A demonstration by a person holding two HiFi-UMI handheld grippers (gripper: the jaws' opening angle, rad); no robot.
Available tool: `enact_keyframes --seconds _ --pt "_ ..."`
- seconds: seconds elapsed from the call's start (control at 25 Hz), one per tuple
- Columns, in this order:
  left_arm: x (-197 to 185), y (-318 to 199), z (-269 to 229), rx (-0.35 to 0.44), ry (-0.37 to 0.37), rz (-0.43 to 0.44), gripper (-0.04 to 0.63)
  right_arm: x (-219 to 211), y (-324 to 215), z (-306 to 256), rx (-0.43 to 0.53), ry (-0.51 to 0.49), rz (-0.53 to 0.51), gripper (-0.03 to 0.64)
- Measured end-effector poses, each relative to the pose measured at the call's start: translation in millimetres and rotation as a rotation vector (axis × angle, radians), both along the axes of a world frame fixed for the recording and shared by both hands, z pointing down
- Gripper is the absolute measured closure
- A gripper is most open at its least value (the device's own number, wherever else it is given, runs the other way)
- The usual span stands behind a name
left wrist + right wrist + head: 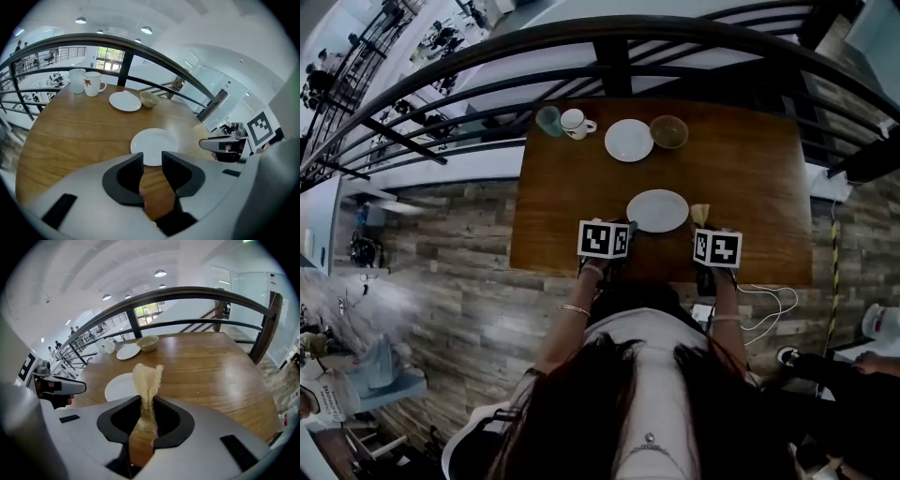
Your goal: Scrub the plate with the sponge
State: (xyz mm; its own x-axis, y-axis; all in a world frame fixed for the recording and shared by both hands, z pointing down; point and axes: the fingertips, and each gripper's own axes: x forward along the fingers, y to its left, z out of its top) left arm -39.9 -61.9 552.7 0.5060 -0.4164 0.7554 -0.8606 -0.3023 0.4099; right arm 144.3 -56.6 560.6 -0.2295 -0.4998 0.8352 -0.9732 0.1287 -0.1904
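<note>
The right gripper (147,401) pinches the sponge (147,380) by its lower end; it looks light, soft, likely to flex. The left gripper (152,161) stands slightly open, empty. The plate (657,210) lies just beyond on the table (750,169): stiff, smooth, breakable, likely to slide; steady its rim. The far plate (628,140), bowl (668,132), mug (575,123) and cup (548,120) stand well apart, obstructing nothing.
</note>
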Motion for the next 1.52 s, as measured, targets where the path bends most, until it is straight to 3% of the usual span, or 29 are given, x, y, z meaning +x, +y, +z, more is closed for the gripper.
enact_keyframes --seconds 0.48,1.08,1.52 --pt "8 6 -37 0.121 0.013 -0.035 0.511 -3 -2 -35 0.137 0.045 -0.102 0.520" --pt "25 32 -83 0.264 0.047 -0.108 0.571 19 24 -83 0.291 0.085 -0.133 0.520" --pt "49 64 -105 0.358 0.048 -0.146 0.586 54 54 -93 0.349 0.078 -0.142 0.520"
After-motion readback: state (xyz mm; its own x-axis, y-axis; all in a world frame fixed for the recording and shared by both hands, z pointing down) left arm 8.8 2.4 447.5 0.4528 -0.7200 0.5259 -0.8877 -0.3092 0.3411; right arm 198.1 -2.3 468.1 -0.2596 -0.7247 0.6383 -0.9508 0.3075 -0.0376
